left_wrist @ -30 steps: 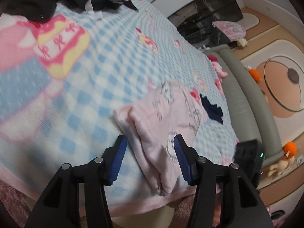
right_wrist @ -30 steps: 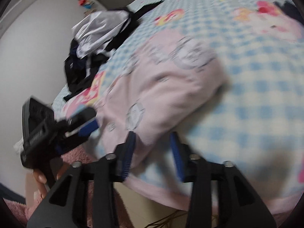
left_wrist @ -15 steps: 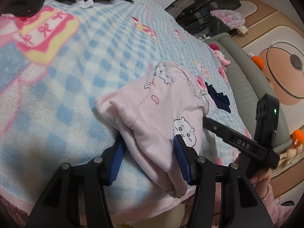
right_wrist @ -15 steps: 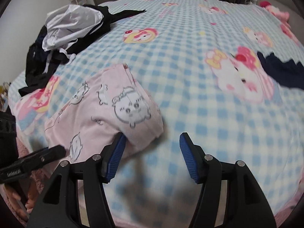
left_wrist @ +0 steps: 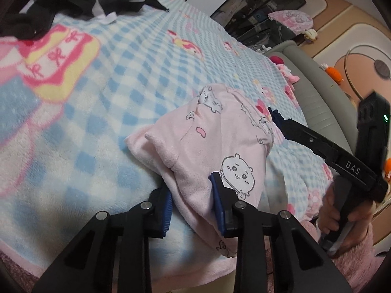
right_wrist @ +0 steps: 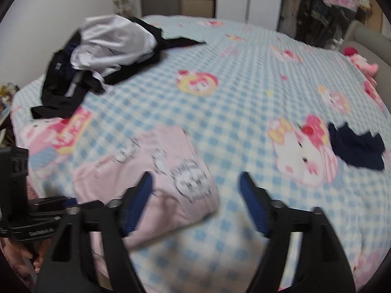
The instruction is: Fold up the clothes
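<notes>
A folded pink garment [left_wrist: 220, 131] printed with cartoon animals lies near the front edge of the blue checked bedspread [left_wrist: 136, 78]. My left gripper [left_wrist: 193, 202] has its jaws closing on the garment's near fold, and both blue pads press into the cloth. In the right wrist view the pink garment [right_wrist: 156, 161] sits low on the left. My right gripper [right_wrist: 195, 178] hangs above it, its jaws opening wide with nothing held between them. The right gripper [left_wrist: 317, 144] also shows beside the garment's right edge, in a person's hand.
A heap of black and white clothes [right_wrist: 110, 48] lies at the bed's far left. A dark navy garment [right_wrist: 354, 149] rests on the right side. A pink plush toy [right_wrist: 361, 63] and a grey padded bench [left_wrist: 315, 92] border the bed's right edge.
My left jaws have closed in on the pink garment's fold. My right gripper has let go of the garment, opened wide, risen and rolled, so more of the bed shows.
</notes>
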{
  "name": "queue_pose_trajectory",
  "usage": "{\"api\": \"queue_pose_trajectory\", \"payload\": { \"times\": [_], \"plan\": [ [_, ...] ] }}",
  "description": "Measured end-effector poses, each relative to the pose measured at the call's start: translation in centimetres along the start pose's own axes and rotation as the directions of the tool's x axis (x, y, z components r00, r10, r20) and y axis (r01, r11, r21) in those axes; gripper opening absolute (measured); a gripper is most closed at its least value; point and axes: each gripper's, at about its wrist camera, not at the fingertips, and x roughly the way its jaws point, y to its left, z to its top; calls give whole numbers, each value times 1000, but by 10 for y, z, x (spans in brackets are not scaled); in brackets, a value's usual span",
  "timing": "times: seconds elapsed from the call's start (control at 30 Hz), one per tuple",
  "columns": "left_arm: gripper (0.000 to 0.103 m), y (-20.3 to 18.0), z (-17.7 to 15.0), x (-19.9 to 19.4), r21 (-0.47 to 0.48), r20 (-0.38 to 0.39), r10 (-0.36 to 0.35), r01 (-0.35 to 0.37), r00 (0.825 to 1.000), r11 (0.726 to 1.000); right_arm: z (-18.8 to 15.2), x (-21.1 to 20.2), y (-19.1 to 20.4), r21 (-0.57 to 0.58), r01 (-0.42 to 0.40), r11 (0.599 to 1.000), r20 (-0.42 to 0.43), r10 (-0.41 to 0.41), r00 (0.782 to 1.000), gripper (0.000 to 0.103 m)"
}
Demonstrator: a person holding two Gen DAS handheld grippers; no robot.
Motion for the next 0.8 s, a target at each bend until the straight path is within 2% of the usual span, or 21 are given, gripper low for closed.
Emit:
{"api": "queue_pose_trajectory", "payload": {
  "times": [0.1, 0.17, 0.23, 0.37, 0.5, 0.57, 0.6, 0.63, 0.67, 0.7, 0.73, 0.8],
  "plan": [
    [29, -2, 0, 0, 14, -7, 4, -4, 1000, 1000, -1, 45, -1, 0, -75, 997, -96, 74, 993, 89],
    [29, 1, 1, 2, 1, -20, 4, -4, 1000, 1000, -6, 79, -8, 43, -155, 987, -180, 160, 970, 71],
    [29, 3, 2, 2, -7, -29, 11, -11, 1000, 1000, -15, 88, -15, 131, -215, 968, -187, 238, 953, 68],
    [27, -8, 12, -11, 36, -18, 6, -5, 1000, 999, -24, 65, -23, 204, -239, 949, -167, 274, 947, 56],
    [27, -23, 43, -16, 110, -22, -34, 37, 999, 993, -39, 27, -34, 302, -251, 920, -153, 307, 939, 51],
    [27, -31, 57, -9, 158, -43, -21, 28, 999, 987, -52, 6, -36, 349, -245, 905, -140, 308, 941, 53],
    [28, -32, 60, -1, 171, -59, 19, -9, 998, 985, -58, 1, -35, 352, -224, 909, -140, 288, 947, 54],
    [29, -32, 63, 7, 182, -75, 69, -55, 995, 982, -63, -2, -33, 343, -193, 919, -143, 255, 956, 60],
    [30, -32, 66, 14, 195, -90, 119, -100, 989, 976, -67, -3, -32, 321, -147, 935, -150, 204, 967, 68],
    [31, -31, 67, 19, 197, -94, 173, -152, 980, 969, -69, -4, -34, 313, -116, 943, -149, 169, 974, 68],
    [32, -29, 65, 18, 187, -83, 198, -180, 977, 966, -70, -7, -38, 319, -102, 942, -142, 154, 978, 69],
    [35, -26, 60, 5, 146, -20, 182, -178, 983, 973, -71, -17, -46, 335, -86, 938, -110, 129, 985, 68]
  ]
}}
